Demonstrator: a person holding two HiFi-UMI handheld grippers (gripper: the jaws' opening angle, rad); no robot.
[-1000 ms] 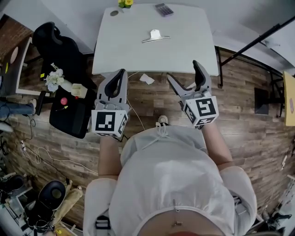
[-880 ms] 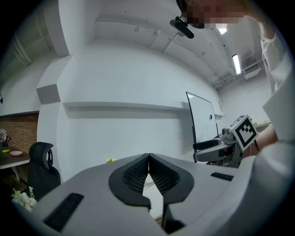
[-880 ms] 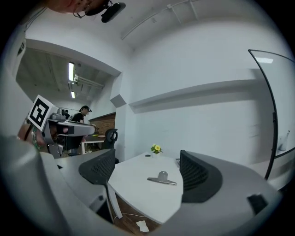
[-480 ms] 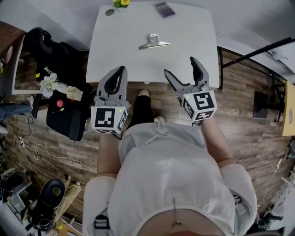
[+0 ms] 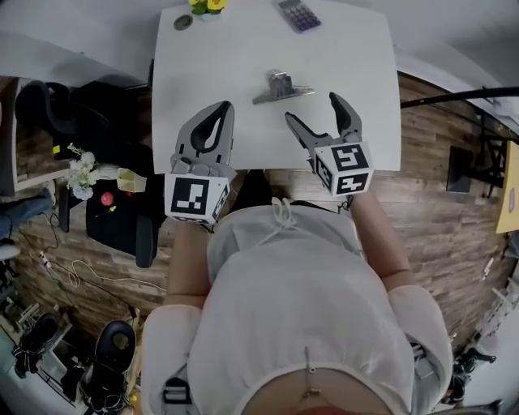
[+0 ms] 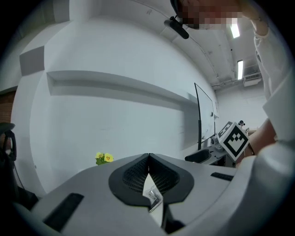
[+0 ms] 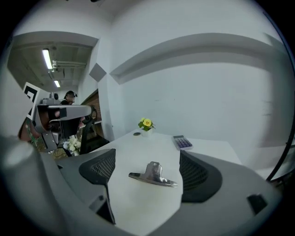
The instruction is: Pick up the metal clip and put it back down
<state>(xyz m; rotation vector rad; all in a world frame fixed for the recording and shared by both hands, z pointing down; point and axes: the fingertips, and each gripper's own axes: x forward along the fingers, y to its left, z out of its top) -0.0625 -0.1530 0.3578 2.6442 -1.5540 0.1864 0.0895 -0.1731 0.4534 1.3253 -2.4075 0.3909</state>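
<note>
The metal clip (image 5: 281,87) lies flat on the white table (image 5: 203,73), handles toward the far side. My right gripper (image 5: 312,109) hovers just short of it over the table's near part, open and empty. In the right gripper view the clip (image 7: 153,175) sits ahead, framed by the spread jaws of the right gripper (image 7: 146,186). My left gripper (image 5: 219,115) is shut with nothing held, to the left of the clip. In the left gripper view its tips (image 6: 148,162) meet, and a sliver of the clip (image 6: 154,203) shows below them.
A calculator (image 5: 298,14) lies at the table's far edge, with a small pot of yellow flowers (image 5: 203,5) and a round dark disc (image 5: 182,22) at the far left. Left of the table are an office chair (image 5: 45,109) and a black stand (image 5: 105,207) with clutter.
The person has stepped up to the table. Both grippers have moved forward from over the floor to over the table's near part; the right one now faces the clip.
</note>
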